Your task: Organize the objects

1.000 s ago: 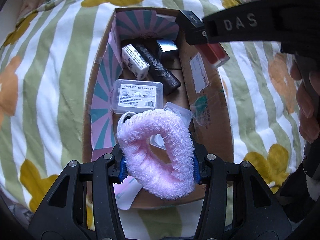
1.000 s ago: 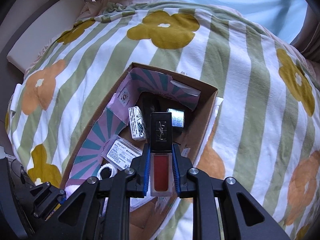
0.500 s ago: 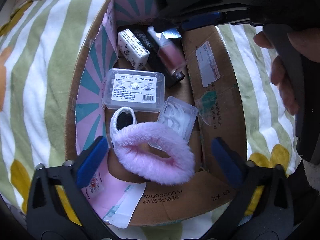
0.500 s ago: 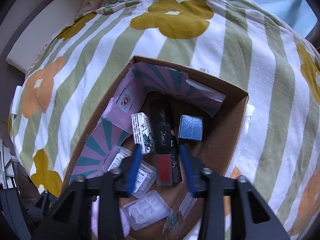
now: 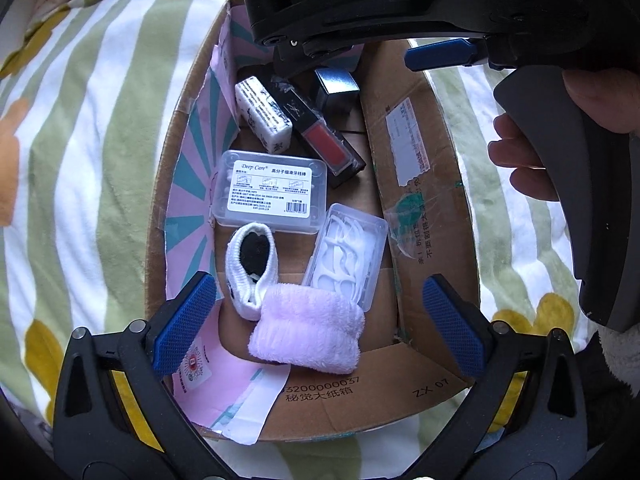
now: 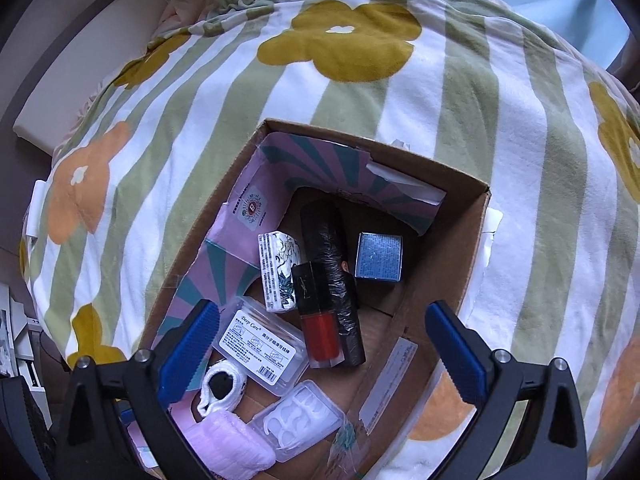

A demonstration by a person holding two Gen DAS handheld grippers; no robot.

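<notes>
In the left wrist view the left gripper (image 5: 320,320) stands at the bottom of the frame with its blue pads wide apart and nothing between them. Just above it, in the lower middle, a pink fluffy band (image 5: 308,330) lies inside the cardboard box (image 5: 424,208), near the box's lower wall. A white knitted ring (image 5: 250,268) touches the band on its upper left side. To the right of the ring is a clear case of floss picks (image 5: 346,258), and above the ring lies a clear labelled box (image 5: 270,188).

In the upper middle of the frame a red lip gloss (image 5: 324,138) lies slanted, its lower side on a black wrapped roll (image 6: 334,276). A white patterned packet (image 5: 264,114) is beside it on the left, and a shiny blue cube (image 5: 336,90) on the right; whether the cube touches the gloss I cannot tell.

In the right wrist view the right gripper (image 6: 320,354) is in the lower part of the frame, above the box, with its fingers also spread and empty. A hand (image 5: 528,136) holds its handle at the right edge of the left wrist view. The box rests on a striped flowered blanket (image 6: 400,92).
</notes>
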